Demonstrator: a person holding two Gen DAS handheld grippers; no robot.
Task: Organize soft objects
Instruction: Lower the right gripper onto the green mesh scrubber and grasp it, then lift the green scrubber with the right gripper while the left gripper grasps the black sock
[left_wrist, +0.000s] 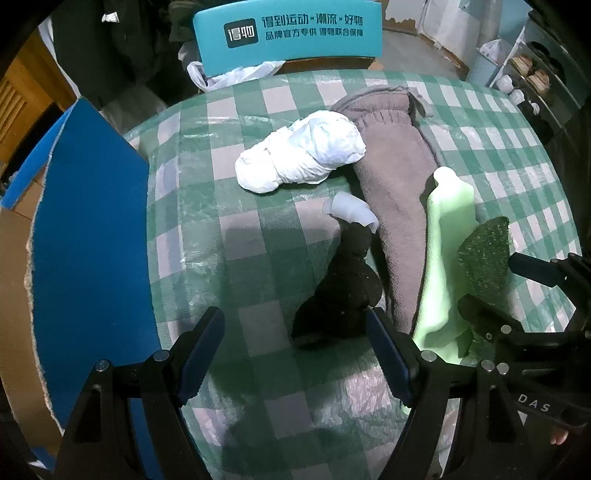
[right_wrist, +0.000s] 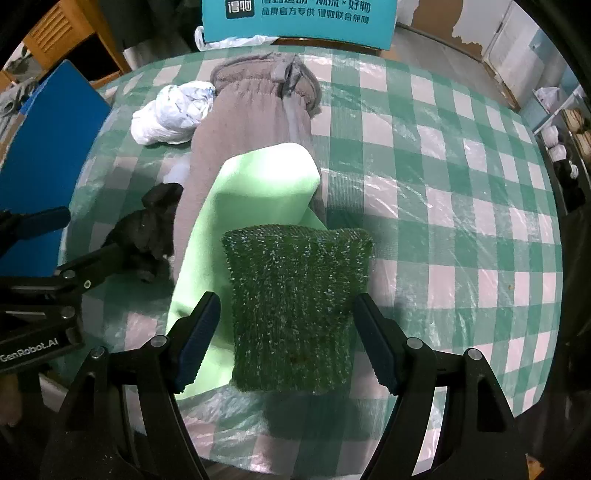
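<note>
A round table covered in a green-and-white checked cloth (right_wrist: 461, 177) under clear plastic is seen from both wrist views. The left gripper (left_wrist: 295, 354) is held with its jaws spread apart above the cloth; a black soft object (left_wrist: 343, 291) lies just ahead of them, close to the right finger, and no pressing contact is seen. The right gripper (right_wrist: 284, 339) is also held wide, with a dark green scouring pad (right_wrist: 299, 310) between its fingers; a gap is visible at each pad, so nothing is gripped.

The scouring pad rests partly on a light green foam piece (right_wrist: 258, 184), which overlaps a grey fleece garment (right_wrist: 243, 110) laid lengthwise toward the far rim. A crumpled white bag (left_wrist: 303, 151) is set against the garment's left side, and a small translucent piece (left_wrist: 351, 212) lies between the bag and the black object.

Open cloth is left to the right of the pile, out to the table's curved edge. On the left, the rim is bordered by a blue board (left_wrist: 88, 240); beyond the far edge a teal box (left_wrist: 288, 33) is seen.
</note>
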